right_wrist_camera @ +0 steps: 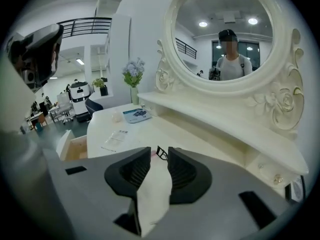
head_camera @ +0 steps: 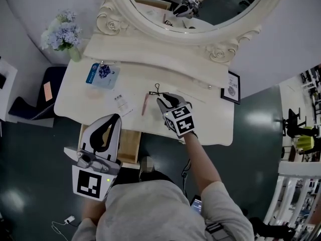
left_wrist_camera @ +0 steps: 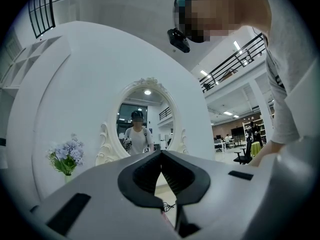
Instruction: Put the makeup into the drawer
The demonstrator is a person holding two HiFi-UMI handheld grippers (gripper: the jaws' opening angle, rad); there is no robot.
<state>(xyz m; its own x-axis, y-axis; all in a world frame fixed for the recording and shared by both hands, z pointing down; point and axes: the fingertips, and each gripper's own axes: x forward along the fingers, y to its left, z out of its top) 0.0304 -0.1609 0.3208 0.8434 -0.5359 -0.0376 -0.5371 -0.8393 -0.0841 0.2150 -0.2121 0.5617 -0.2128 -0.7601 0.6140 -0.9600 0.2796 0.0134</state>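
Observation:
A thin pink makeup pencil point(head_camera: 145, 105) lies on the white dressing table point(head_camera: 210, 119), with a black looped cord point(head_camera: 157, 90) just beyond it. My right gripper point(head_camera: 161, 100) hovers over the table just right of the pencil. Its jaws are open and hold nothing; in the right gripper view point(right_wrist_camera: 159, 151) the black cord point(right_wrist_camera: 161, 153) shows past the tips. My left gripper point(head_camera: 116, 118) is low at the table's front left, above the open wooden drawer point(head_camera: 131, 147). Its pads meet at the tips point(left_wrist_camera: 161, 155), with nothing between them.
A blue packet point(head_camera: 102, 75) and a clear labelled sachet point(head_camera: 121, 103) lie on the table's left half. Flowers in a vase point(head_camera: 62, 31) stand at the back left, and a small framed picture point(head_camera: 231, 88) at the right. The oval mirror point(head_camera: 195, 14) and its shelf back the table.

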